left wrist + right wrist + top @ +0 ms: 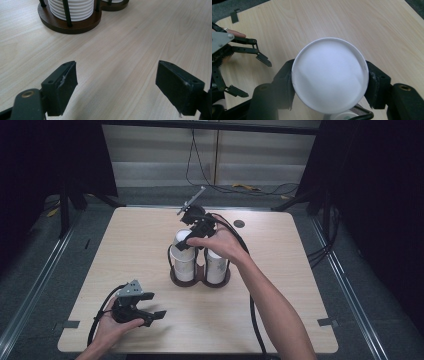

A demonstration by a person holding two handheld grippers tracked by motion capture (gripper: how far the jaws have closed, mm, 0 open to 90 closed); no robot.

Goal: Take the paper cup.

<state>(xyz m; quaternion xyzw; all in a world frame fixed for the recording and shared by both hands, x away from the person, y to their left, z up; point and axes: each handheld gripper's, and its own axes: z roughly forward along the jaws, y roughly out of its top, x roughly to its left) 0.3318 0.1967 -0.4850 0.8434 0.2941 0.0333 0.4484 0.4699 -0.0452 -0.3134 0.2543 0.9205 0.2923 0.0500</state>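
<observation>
A dark brown holder [200,281] with black wire posts stands mid-table and carries two stacks of white paper cups [216,265]. My right gripper [190,234] hangs over the left stack [184,266], shut on a single white cup [181,240]. In the right gripper view that cup [329,75] sits bottom-up between both pads of the right gripper [329,81]. My left gripper [156,305] rests low near the table's front left, open, with nothing between its jaws. The left gripper view looks past the open left gripper [116,67] to the ribbed cup stack [72,8] and holder base [70,25].
The light wooden table [280,270] has bare surface around the holder. A small dark round disc [239,224] lies at the back right. Cables trail from both grippers; black curtains and floor rails border the table.
</observation>
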